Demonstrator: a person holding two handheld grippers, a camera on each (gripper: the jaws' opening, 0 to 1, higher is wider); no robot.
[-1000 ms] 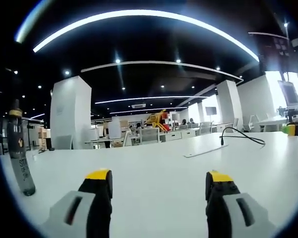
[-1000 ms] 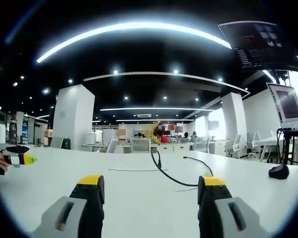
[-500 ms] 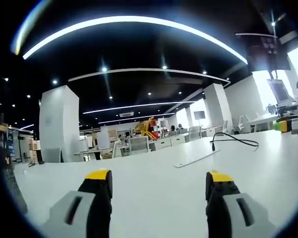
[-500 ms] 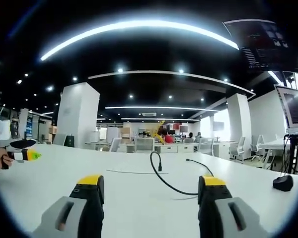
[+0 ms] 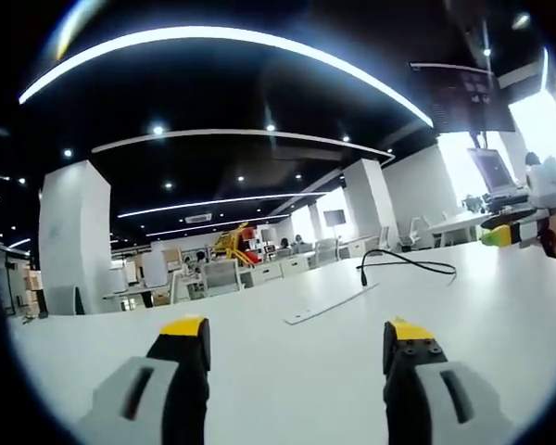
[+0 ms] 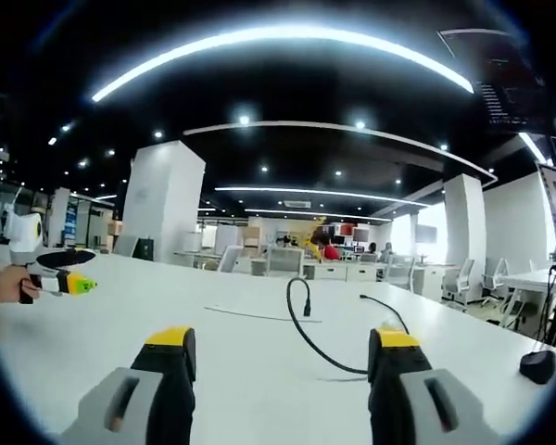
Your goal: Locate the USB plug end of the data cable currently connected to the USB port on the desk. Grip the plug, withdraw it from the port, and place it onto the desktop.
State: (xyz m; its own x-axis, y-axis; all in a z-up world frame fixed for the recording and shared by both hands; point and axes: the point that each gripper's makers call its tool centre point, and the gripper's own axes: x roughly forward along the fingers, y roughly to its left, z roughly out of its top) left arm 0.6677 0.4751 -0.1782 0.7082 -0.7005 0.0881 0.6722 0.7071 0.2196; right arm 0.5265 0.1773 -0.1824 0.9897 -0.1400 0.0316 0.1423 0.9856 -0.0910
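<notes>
A black data cable [image 6: 308, 339] loops over the white desk [image 6: 213, 352], and its plug end [image 6: 308, 307] stands upright above a thin flat strip [image 6: 259, 315] set in the desktop. In the left gripper view the same cable [image 5: 417, 265] and plug [image 5: 362, 275] lie far off at the right, by the strip [image 5: 329, 304]. My left gripper [image 5: 296, 345] is open and low over the desk with nothing between its jaws. My right gripper [image 6: 278, 357] is open too, a short way in front of the cable loop.
A hand holds the left gripper [image 6: 72, 281] at the left edge of the right gripper view. The right gripper [image 5: 514, 232] shows at the right of the left gripper view. A small black object [image 6: 537, 365] sits on the desk at the far right. Office desks, chairs and pillars stand behind.
The left gripper's camera has swung right, so the dark bottle has left its view. The right gripper's camera has drifted slightly. Both grippers have stayed open.
</notes>
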